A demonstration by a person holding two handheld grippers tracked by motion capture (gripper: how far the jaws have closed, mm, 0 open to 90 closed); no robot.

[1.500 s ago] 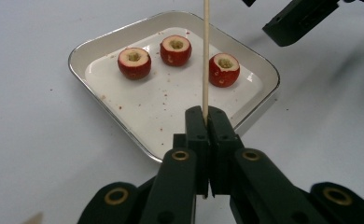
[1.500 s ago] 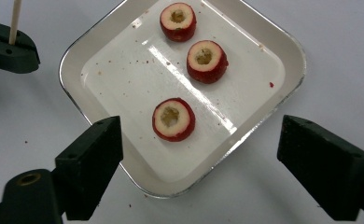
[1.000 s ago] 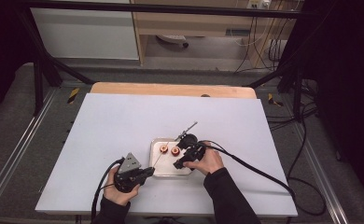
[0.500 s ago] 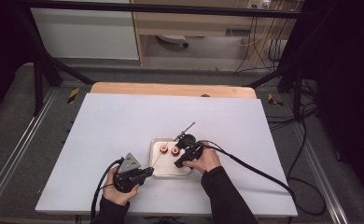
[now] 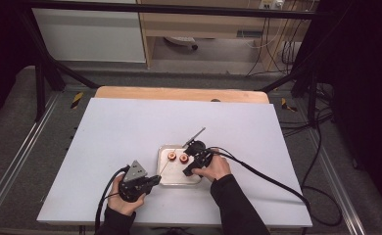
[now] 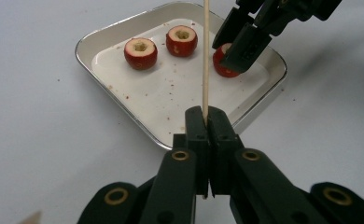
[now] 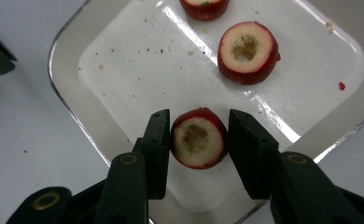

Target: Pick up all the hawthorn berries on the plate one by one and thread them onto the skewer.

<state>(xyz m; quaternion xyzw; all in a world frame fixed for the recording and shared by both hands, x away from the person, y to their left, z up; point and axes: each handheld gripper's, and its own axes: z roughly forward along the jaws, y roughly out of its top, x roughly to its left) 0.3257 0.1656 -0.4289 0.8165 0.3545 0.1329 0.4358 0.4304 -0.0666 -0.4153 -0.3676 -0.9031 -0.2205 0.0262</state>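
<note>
Left tool (image 6: 206,122) clenched on skewer (image 6: 206,56); right tool (image 7: 199,140) just closing around cored fruit (image 7: 199,138), left pad touching.

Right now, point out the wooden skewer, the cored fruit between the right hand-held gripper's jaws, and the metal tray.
wooden skewer (image 6: 206,56), left gripper view, mid-shaft.
cored fruit (image 7: 199,138), right gripper view, cut top face.
metal tray (image 6: 84,43), left gripper view, bare rim corner.

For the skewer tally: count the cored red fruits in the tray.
3. One sits between the right claw jaws at the tray edge; one mid-tray; one beyond it, partly cut off.
</note>
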